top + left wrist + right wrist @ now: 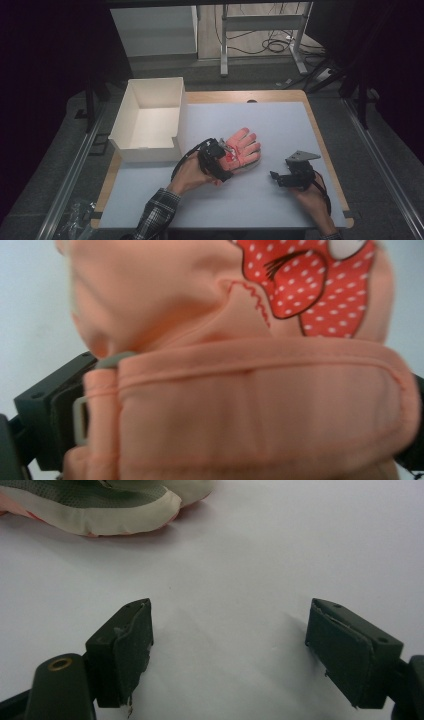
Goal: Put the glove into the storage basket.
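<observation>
Left gripper is down at the cuff end of the pink glove, which lies flat on the white mat just right of the white box. Up close the cuff strap sits between its jaws, but I can't tell if they're pinching yet. Right gripper rests wide open and empty. I'd grab the cuff deep, both layers, before lifting.

No readable text, label, brand or number stands on anything here.
</observation>
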### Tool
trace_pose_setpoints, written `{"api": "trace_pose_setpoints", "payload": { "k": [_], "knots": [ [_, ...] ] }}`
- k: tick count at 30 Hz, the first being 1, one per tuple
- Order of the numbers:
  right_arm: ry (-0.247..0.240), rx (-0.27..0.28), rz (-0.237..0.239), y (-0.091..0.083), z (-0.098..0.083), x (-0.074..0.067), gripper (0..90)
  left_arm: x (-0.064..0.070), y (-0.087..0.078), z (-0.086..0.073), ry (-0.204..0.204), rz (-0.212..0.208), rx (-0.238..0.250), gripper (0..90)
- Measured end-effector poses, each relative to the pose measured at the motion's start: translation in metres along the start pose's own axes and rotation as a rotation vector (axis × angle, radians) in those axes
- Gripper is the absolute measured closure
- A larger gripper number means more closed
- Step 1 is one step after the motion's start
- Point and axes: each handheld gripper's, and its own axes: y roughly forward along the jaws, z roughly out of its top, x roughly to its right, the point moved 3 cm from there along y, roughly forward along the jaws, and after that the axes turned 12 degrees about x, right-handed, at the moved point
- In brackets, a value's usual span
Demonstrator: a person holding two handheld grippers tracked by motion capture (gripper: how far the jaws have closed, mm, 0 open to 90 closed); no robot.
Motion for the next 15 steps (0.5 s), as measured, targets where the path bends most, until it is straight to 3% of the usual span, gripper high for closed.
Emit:
{"api": "trace_pose_setpoints", "payload": {
  "k": [5, 7, 11, 14, 15],
  "knots": [
    [0.0, 0.0, 0.0, 0.0, 0.0, 0.0, 19.3, 0.005, 0.013, -0.006, 0.042, 0.034, -0.081, 0.0],
    [0.0, 0.0, 0.0, 0.0, 0.0, 0.0, 19.3, 0.006, 0.014, -0.008, 0.048, 0.043, -0.083, 0.2],
    [0.0, 0.0, 0.0, 0.0, 0.0, 0.0, 19.3, 0.004, 0.013, -0.01, 0.011, 0.011, -0.081, 5.0],
    [-0.001, 0.0, 0.0, 0.0, 0.0, 0.0, 19.3, 0.005, 0.009, -0.009, 0.006, 0.016, -0.08, 16.4],
    [-0.001, 0.0, 0.0, 0.0, 0.0, 0.0, 19.3, 0.005, 0.008, -0.009, -0.001, 0.017, -0.076, 16.4]
  ]
}}
